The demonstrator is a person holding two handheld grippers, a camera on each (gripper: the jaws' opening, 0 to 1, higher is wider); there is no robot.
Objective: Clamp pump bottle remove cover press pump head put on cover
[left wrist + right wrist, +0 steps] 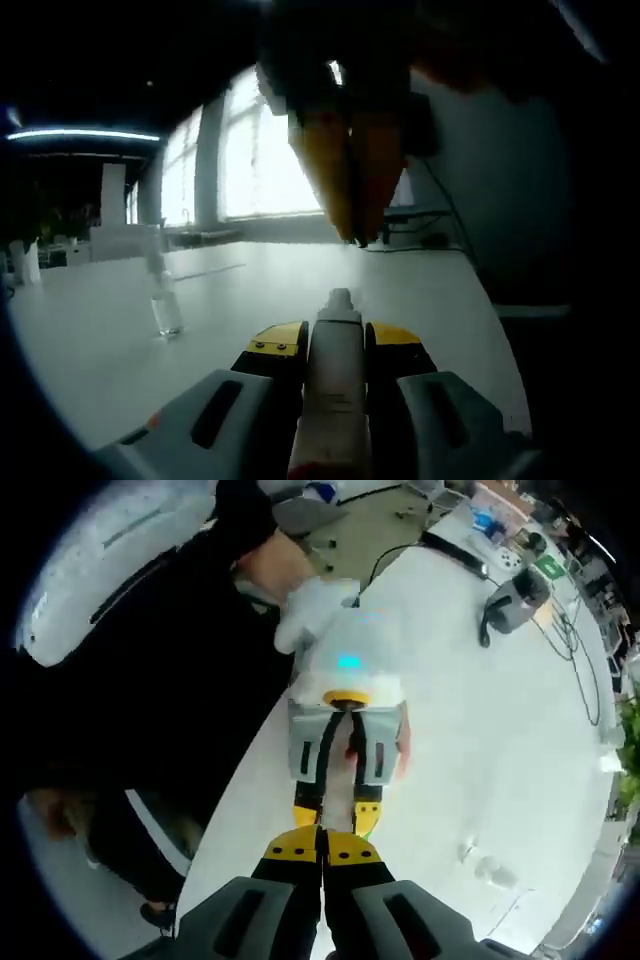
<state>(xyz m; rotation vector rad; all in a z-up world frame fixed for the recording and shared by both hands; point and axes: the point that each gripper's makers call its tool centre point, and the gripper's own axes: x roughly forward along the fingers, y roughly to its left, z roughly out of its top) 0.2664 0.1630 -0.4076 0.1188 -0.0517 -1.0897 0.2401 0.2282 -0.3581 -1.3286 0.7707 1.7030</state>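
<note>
My left gripper (pixel 338 335) is shut on a white pump bottle (pixel 338 385), whose pump head (pixel 340 298) pokes out past the yellow jaw tips. My right gripper (pixel 355 235) hangs from above with its orange jaws shut, its tips a short way over the pump head. In the right gripper view I look straight down along my right gripper (pixel 322 842) onto the left gripper (pixel 338 815); the pump head is hidden under my tips. The clear cover (pixel 165 310) stands alone on the white table (pixel 110 350), off to one side (pixel 490 870).
A person's dark sleeve and white-gloved hand (pixel 315 610) hold the left gripper at the table edge. A grey device (pixel 515 605) with cables lies farther along the table (pixel 480 740). Bright windows (pixel 260 150) stand behind.
</note>
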